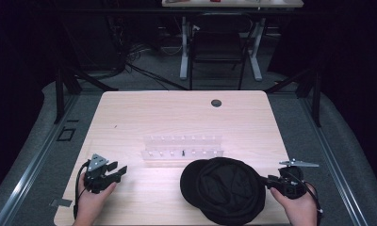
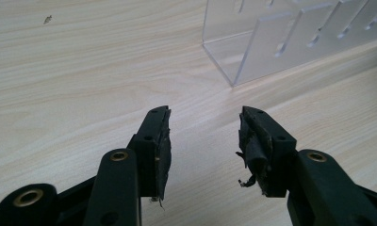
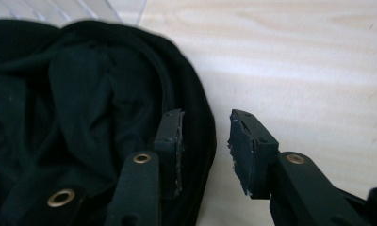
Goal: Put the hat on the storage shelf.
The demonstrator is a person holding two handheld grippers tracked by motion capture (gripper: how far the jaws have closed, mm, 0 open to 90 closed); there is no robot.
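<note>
**Right claw straddles the hat's rim, grip not yet made**

The right claw (image 3: 204, 150) is spread, its jaws standing on either side of the rim of the black hat (image 3: 83, 108): one jaw sits over the dark fabric, the other over bare wood just outside the edge. Whether either pad already touches the cloth cannot be told. In the high view the right claw (image 1: 271, 181) meets the hat (image 1: 224, 190) at the hat's side nearest that hand, and the hat lies flat on the desk (image 1: 130, 113), crown slumped and creased.

Beyond the hat, farther from the right claw, stands a clear acrylic rack (image 1: 183, 149) with slotted rows, close to the hat's far edge but apparently not touching it.

The left claw (image 2: 203, 141) is also spread and pinches nothing; only wood lies between its jaws, with a corner of the rack (image 2: 252, 47) ahead of it. It hovers well apart from the hat, on the other side of the desk (image 1: 113, 173).

By my reading the work is at its start: the hat is unlifted, the pinch on the rim remains, and any move toward the rack is undone.
</note>
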